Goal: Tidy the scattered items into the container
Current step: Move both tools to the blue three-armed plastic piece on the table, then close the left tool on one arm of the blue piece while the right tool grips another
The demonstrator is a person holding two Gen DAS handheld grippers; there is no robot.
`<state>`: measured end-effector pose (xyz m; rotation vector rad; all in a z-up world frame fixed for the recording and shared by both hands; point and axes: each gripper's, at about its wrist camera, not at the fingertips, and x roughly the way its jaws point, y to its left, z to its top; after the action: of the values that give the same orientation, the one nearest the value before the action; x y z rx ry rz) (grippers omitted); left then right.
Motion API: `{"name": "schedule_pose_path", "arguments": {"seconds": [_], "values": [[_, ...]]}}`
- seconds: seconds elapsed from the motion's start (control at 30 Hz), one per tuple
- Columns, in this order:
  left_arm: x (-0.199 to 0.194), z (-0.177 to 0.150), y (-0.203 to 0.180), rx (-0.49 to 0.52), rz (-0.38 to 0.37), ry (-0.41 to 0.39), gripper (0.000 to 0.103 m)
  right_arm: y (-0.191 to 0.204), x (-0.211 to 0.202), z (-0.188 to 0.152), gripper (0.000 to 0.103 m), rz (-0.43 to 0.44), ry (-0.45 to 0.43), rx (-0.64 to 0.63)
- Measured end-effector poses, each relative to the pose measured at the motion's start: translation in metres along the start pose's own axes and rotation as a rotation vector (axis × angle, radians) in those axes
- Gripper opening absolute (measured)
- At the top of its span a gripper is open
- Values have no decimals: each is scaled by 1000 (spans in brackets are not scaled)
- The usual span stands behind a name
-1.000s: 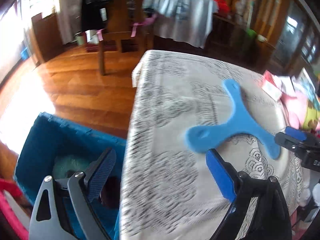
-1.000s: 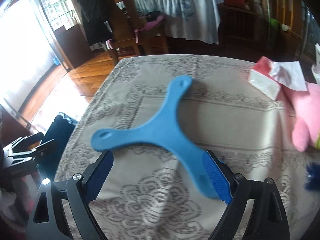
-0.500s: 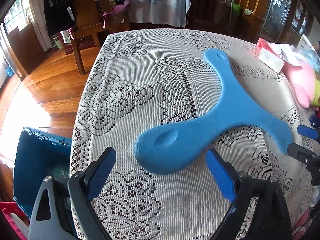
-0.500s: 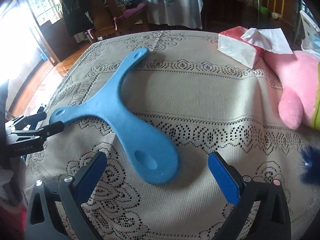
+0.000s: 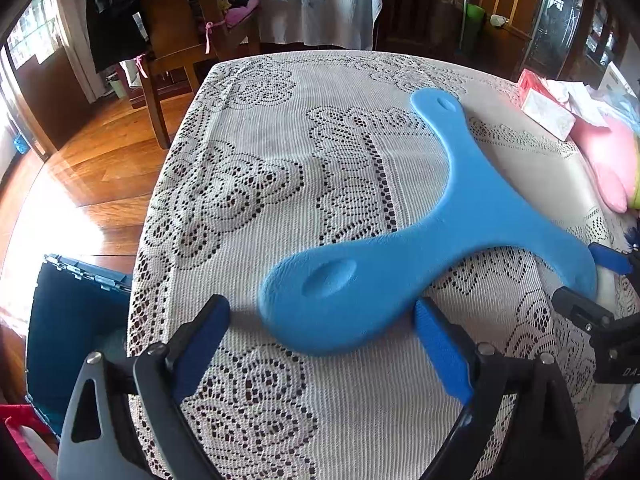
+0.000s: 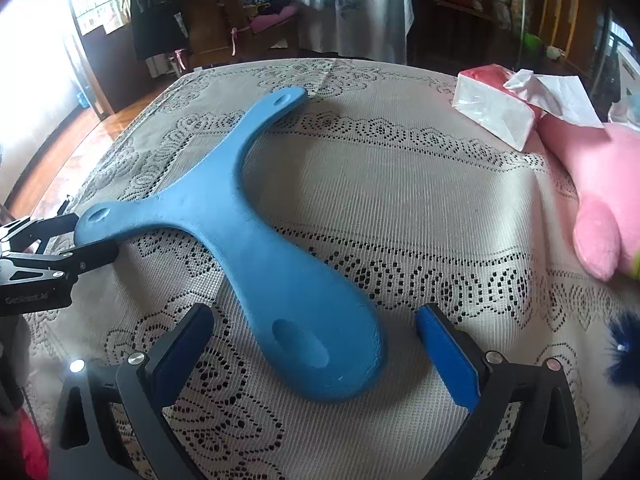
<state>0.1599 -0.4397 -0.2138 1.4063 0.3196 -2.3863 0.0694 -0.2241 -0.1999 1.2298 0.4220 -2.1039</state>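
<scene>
A blue three-armed foam boomerang (image 5: 460,220) lies flat on the lace-covered table (image 5: 280,128). My left gripper (image 5: 320,308) is open, and one rounded arm of the boomerang lies between its blue pads. In the right wrist view the boomerang (image 6: 224,208) reaches toward me, and my right gripper (image 6: 314,312) is open around another of its arms. Each gripper shows at the edge of the other's view. The dark blue container (image 5: 84,276) stands on the floor beside the table's left edge.
A tissue pack (image 6: 496,112) and a pink plush toy (image 6: 600,200) lie at the table's right side, with a dark blue fuzzy item (image 6: 624,344) nearer me. A wooden chair (image 5: 180,40) stands beyond the far left corner.
My left gripper swung from above the container onto the table. Both grippers closed in on the boomerang, so that one arm now lies between each pair of open fingers.
</scene>
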Motion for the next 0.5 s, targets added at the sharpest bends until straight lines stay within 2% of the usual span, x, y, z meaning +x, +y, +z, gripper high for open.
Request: {"name": "schedule_pose_path", "arguments": {"seconds": [0.07, 0.17, 0.27, 0.3, 0.33, 0.37, 0.43, 0.5], "values": [[0, -1, 2, -1, 2, -4, 93, 2, 1, 0, 103, -14, 10, -18], [3, 0, 0, 4, -7, -4, 102, 5, 2, 0, 103, -45, 12, -19], [6, 2, -2, 2, -5, -10, 103, 2, 3, 2, 103, -61, 11, 8], [5, 2, -3, 2, -4, -10, 100, 2, 3, 3, 103, -63, 15, 7], [3, 2, -4, 7, -5, -16, 87, 2, 2, 3, 101, -64, 19, 6], [0, 2, -7, 17, -5, -18, 77, 3, -1, 2, 90, -65, 16, 2], [-5, 1, -13, 36, -5, -23, 68, 5, -8, 1, 66, -61, 1, -12], [-10, 0, -15, 43, 6, -38, 68, 9, -12, -1, 65, -84, 6, -49]]}}
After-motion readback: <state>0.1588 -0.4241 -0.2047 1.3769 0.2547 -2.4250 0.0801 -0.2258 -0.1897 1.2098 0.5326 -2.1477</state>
